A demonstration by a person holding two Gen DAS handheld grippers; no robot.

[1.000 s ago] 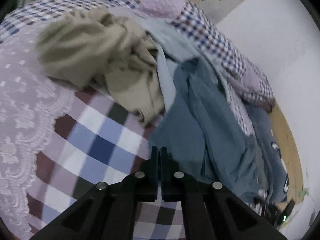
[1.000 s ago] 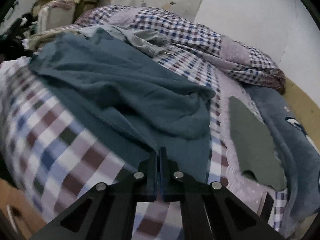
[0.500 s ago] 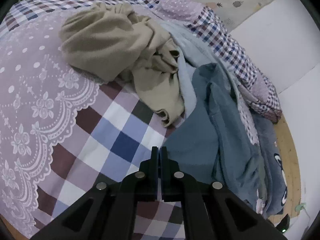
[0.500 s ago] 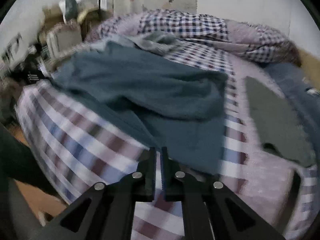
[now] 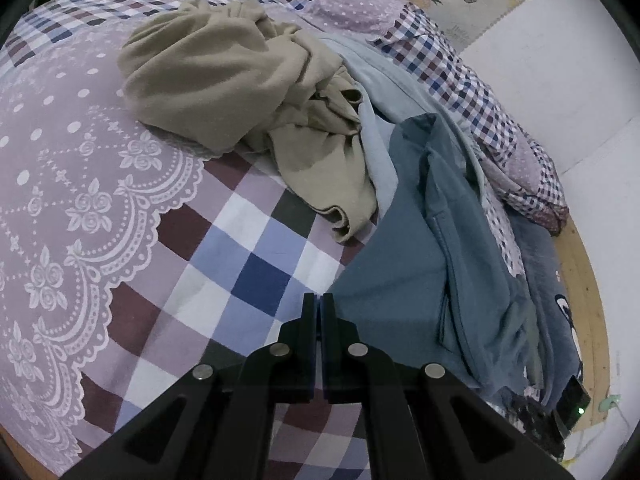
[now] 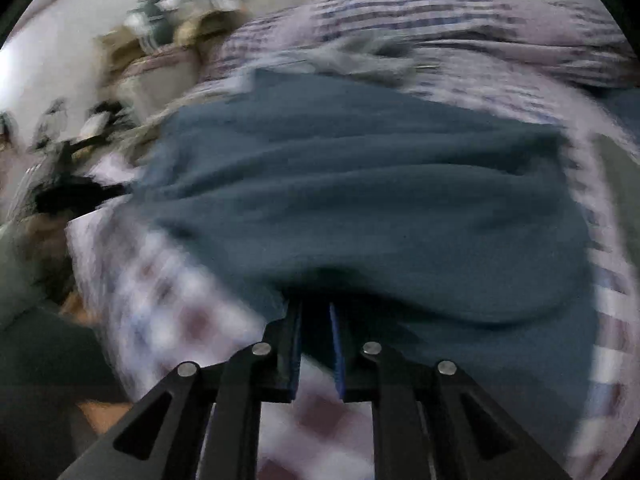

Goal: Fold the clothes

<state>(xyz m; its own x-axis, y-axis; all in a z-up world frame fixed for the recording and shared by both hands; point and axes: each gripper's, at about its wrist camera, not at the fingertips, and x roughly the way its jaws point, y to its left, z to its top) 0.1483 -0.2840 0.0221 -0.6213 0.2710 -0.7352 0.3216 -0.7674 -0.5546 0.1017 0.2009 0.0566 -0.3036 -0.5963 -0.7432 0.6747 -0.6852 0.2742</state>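
Bedding fills most of what I see: a checked bedsheet [image 5: 248, 264] in blue, maroon and white squares, with a mauve lace-print cover [image 5: 68, 184] lying over its left part. On my left wrist view, the left gripper [image 5: 319, 304] hangs just above the sheet with its two black fingers pressed together, nothing between them; their tips sit right at the near corner of the teal garment [image 5: 404, 272], though I cannot tell whether they touch it. That teal garment runs away from me in a long strip, rumpled along its right edge. Beyond it lies a pale blue garment [image 5: 376, 120], and to the left of that a crumpled beige garment [image 5: 224, 84] heaped on the mauve cover, one cuff trailing onto the checks. A small-check quilt [image 5: 460, 80] is bunched along the far side against the white wall [image 5: 560, 80], and a darker blue item [image 5: 556, 292] lies at the right edge by a wooden bed frame [image 5: 592, 304].

My right wrist view is badly motion-blurred. The right gripper [image 6: 316, 308] has its fingers parted, blue pads showing on the inner faces, and their tips meet the near hem of the teal garment [image 6: 360, 200], which spreads wide across the bed. Whether cloth sits between the fingers I cannot tell
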